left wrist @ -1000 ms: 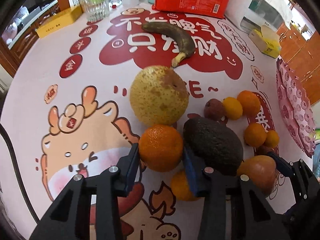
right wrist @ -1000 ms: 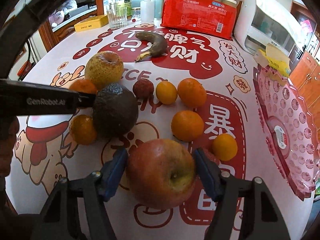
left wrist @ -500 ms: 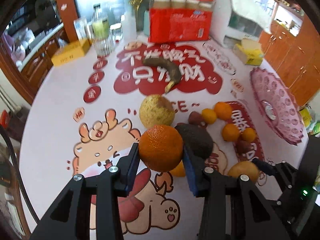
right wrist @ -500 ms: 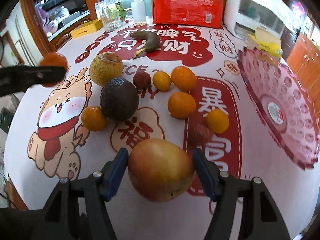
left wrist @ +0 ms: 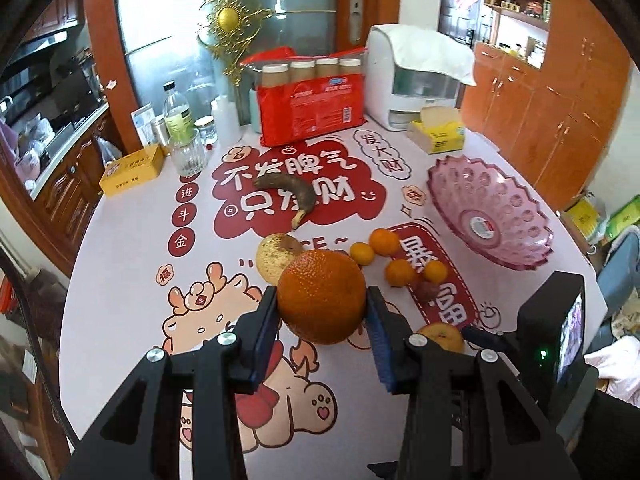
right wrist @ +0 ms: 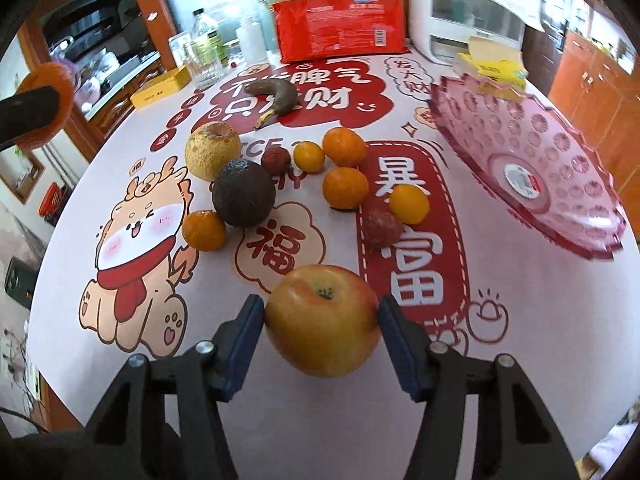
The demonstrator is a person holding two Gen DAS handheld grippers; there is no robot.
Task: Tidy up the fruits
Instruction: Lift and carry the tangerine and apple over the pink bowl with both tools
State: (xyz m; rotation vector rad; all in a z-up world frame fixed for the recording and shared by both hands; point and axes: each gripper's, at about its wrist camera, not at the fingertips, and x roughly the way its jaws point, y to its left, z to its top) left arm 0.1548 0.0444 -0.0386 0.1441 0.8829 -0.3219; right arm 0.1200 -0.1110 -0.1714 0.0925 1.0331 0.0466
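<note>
Pick-up step: both hand-held grippers carry fruit, bowl not yet loaded.

Left wrist view, bottom centre: left hand-held gripper (left wrist: 322, 314) pinches a large orange (left wrist: 322, 296) between its blue pads, clear of the table (left wrist: 120, 248). Right wrist view, bottom centre: right hand-held gripper (right wrist: 322, 330) has just been closing; its pads now touch both sides of the apple (right wrist: 323, 318), so I judge it gripped, low over or barely off the table. Mid-frame in that view lie a dark avocado (right wrist: 243, 193), a pear (right wrist: 213, 150), several small oranges and two reddish-brown fruits; further up, a blackened banana (right wrist: 276, 98). The pink bowl (right wrist: 560, 216), right of frame, holds no fruit. Next move, as I judge it: carry each fruit to the right, over the bowl's rim, lower, then release one at a time so that the grippers do not collide.
</note>
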